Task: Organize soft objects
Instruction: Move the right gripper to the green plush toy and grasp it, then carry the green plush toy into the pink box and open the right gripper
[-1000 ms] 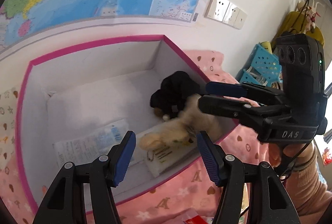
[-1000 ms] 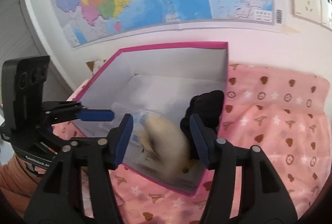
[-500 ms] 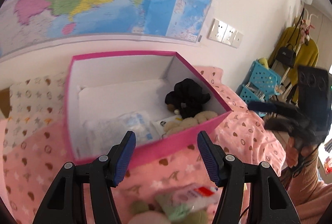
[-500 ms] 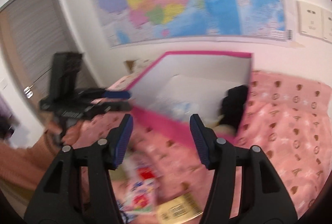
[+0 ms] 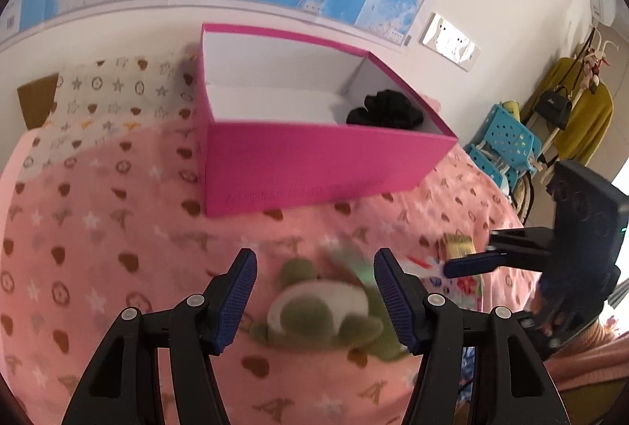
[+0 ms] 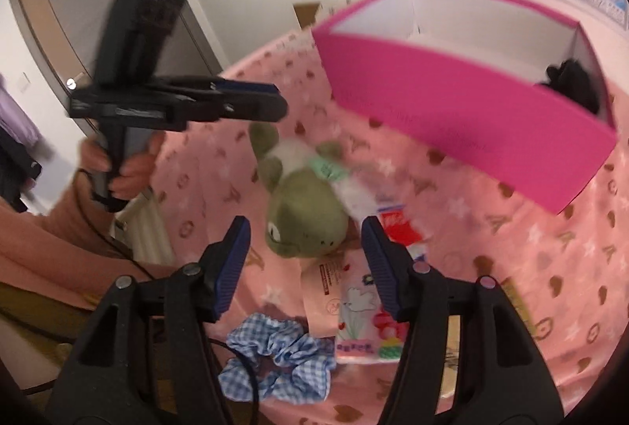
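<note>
Now that both tools have pulled back from the open pink cardboard box [image 5: 314,165], our left gripper [image 5: 314,291], fingers apart and empty, hovers over the green-and-white plush frog [image 5: 326,319] lying before that box. From the right view, our right gripper [image 6: 304,264] is opening, empty, above the frog [image 6: 302,212]; a black fuzzy toy [image 6: 574,83] sits boxed, so the frog seems next.

Green and white plush frog [image 6: 304,205], lying on its side on the pink blanket, out in front of the pink box [image 5: 314,165]. Black soft toy [image 5: 385,112] tucked in the box's right end. Blue checked scrunchie [image 6: 279,362] near the blanket's edge.
</note>
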A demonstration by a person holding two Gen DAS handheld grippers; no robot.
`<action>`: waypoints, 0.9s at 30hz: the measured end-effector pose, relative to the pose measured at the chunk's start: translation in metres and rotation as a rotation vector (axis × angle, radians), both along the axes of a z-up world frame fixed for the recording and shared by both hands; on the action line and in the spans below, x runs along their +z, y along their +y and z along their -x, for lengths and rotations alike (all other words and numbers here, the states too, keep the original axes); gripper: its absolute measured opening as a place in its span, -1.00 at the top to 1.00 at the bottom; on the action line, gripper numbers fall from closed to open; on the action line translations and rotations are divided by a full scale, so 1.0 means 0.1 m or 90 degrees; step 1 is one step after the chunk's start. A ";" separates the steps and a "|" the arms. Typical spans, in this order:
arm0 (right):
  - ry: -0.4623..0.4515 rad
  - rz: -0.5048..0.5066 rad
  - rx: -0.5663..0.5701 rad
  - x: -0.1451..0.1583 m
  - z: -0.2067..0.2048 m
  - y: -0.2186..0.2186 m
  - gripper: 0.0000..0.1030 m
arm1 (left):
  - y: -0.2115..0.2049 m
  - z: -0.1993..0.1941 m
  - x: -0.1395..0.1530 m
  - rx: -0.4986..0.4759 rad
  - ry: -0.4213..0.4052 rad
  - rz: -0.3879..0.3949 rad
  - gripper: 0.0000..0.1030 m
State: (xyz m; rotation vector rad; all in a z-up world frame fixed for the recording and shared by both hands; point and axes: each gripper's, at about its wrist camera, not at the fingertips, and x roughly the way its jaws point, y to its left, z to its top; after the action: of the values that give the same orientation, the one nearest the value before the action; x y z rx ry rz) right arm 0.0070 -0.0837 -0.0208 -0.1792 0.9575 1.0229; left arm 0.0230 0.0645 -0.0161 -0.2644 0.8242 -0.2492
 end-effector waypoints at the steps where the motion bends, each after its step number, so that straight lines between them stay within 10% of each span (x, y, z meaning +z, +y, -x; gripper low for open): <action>1: 0.003 0.006 -0.001 -0.04 0.00 0.03 -0.20 | 0.00 0.03 -0.02 -0.001 0.002 0.001 -0.23; 15: -0.026 0.031 -0.012 -0.20 0.00 0.23 -0.04 | -0.09 0.09 -0.27 -0.046 0.030 0.038 -0.22; 27: -0.092 -0.023 0.002 0.32 0.02 0.09 -0.01 | -0.16 0.19 0.08 -0.036 -0.027 0.037 -0.21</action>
State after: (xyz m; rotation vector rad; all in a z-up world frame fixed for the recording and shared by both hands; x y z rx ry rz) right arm 0.0051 -0.0744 0.0111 -0.2213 0.8081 1.0149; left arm 0.0043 0.0486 -0.0076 -0.2896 0.7834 -0.3310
